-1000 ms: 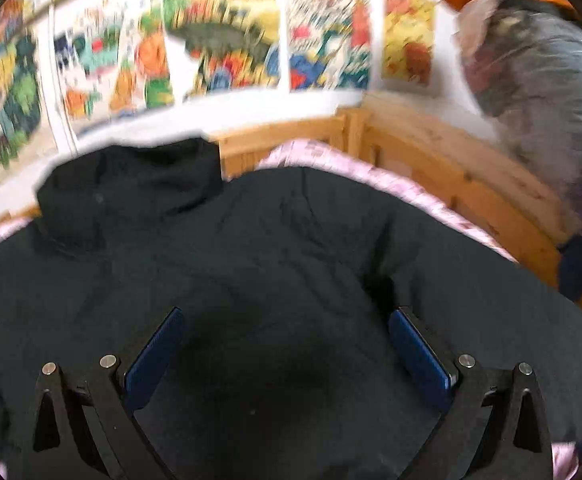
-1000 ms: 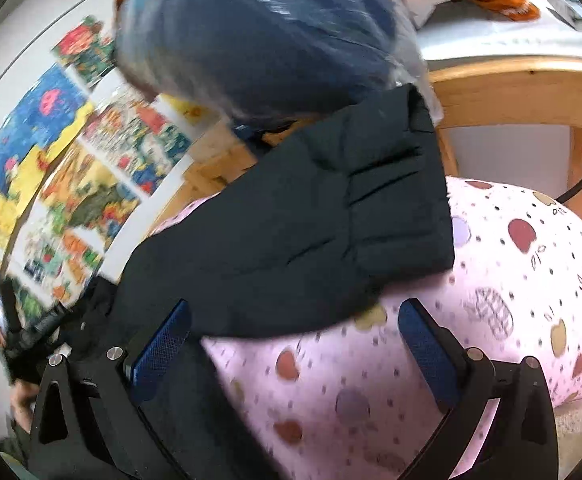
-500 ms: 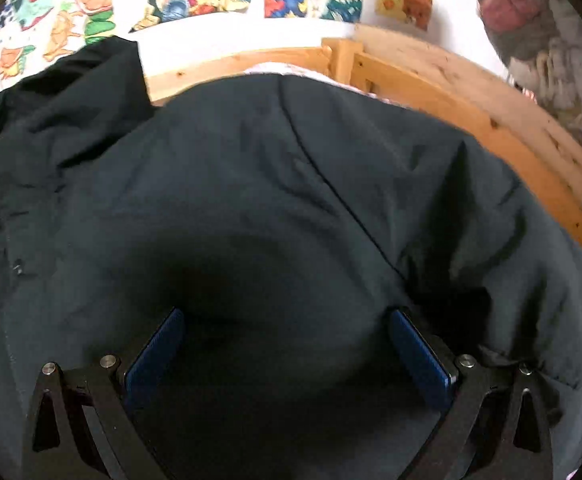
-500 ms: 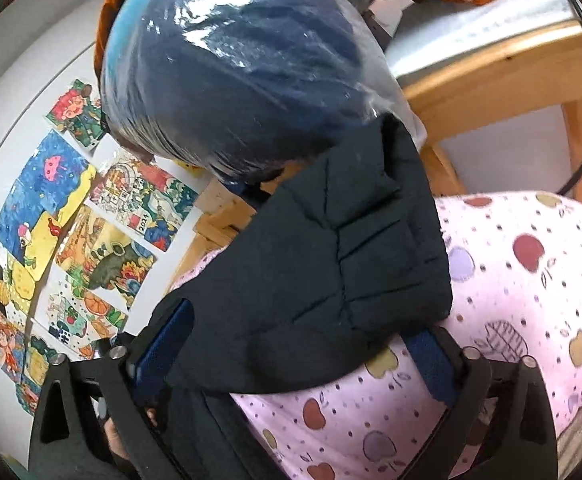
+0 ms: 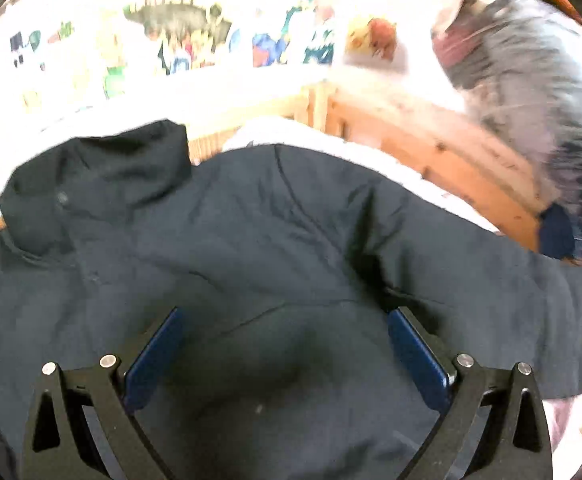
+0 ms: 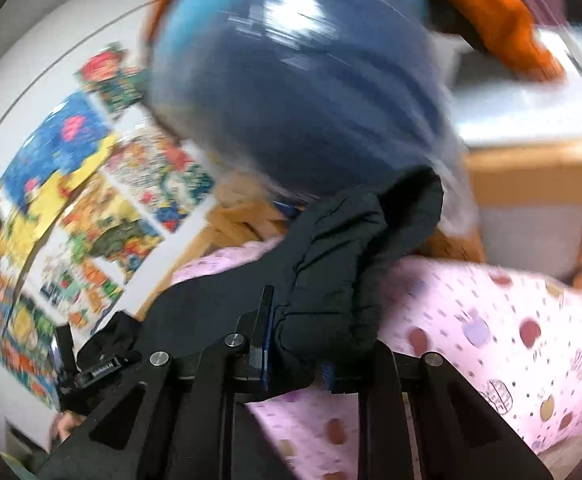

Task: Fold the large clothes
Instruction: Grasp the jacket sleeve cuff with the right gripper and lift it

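A large black jacket lies spread on a bed, its collar at the upper left in the left wrist view. My left gripper hovers open over the jacket's body, with its blue pads wide apart and nothing pinched. In the right wrist view the jacket's sleeve is bunched up and raised off the pink sheet. My right gripper is closing, with the sleeve cuff between its jaws and the pads pressing on it. Its right finger is hidden by fabric.
A wooden bed frame runs along the far side and right. A big plastic-wrapped blue bundle sits above the frame with an orange cloth on it. Colourful posters cover the wall. A hand shows at lower left.
The right gripper went from wide open around the flat sleeve cuff to closed on it and lifted it, bunching it. The left gripper dipped close to the jacket and pulled back.
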